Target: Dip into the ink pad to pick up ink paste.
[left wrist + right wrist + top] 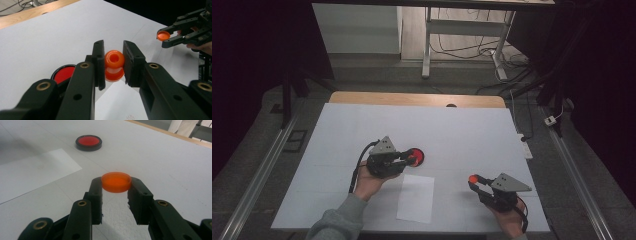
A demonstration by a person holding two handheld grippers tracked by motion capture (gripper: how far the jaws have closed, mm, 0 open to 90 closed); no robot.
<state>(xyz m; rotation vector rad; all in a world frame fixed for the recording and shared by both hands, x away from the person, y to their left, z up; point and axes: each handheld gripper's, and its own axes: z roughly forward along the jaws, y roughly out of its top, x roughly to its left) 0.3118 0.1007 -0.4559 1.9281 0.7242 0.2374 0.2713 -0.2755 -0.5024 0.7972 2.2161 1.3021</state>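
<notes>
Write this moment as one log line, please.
left gripper: shut on orange bottle | right gripper: shut on orange cap | red disc: on table

White cover spread across the bench (pixel 362 125), a strip of bare wood showing along its far edge. On it lies a white paper sheet (pixel 416 198), flat near the front edge. Just beyond the sheet sits a round black-rimmed red disc (pixel 88 142). Farther back, a white-legged desk frame (pixel 427 45) stands over tangled floor cables (pixel 482 50).
</notes>
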